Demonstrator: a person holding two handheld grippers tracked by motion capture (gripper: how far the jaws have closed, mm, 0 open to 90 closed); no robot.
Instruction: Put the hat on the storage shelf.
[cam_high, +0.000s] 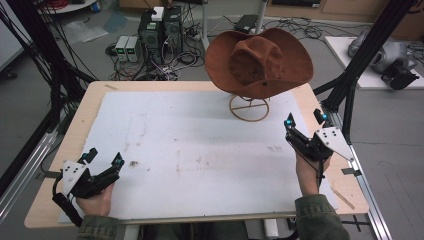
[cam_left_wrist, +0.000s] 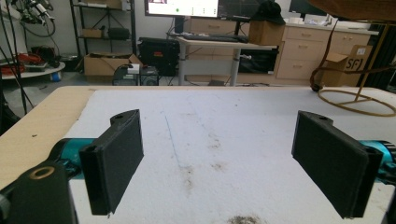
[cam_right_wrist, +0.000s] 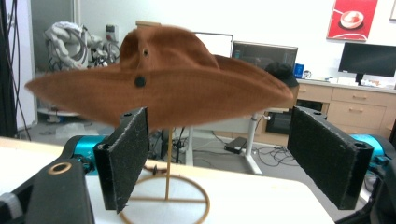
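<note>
Table (cam_high: 60, 165) with stained white mat (cam_high: 200, 150); cluttered lab behind.

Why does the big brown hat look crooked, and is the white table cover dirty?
The brown felt cowboy hat sits tilted on its thin gold wire stand. The white foam sheet on the table carries brownish stains and smudges. Nothing looks broken.
</note>
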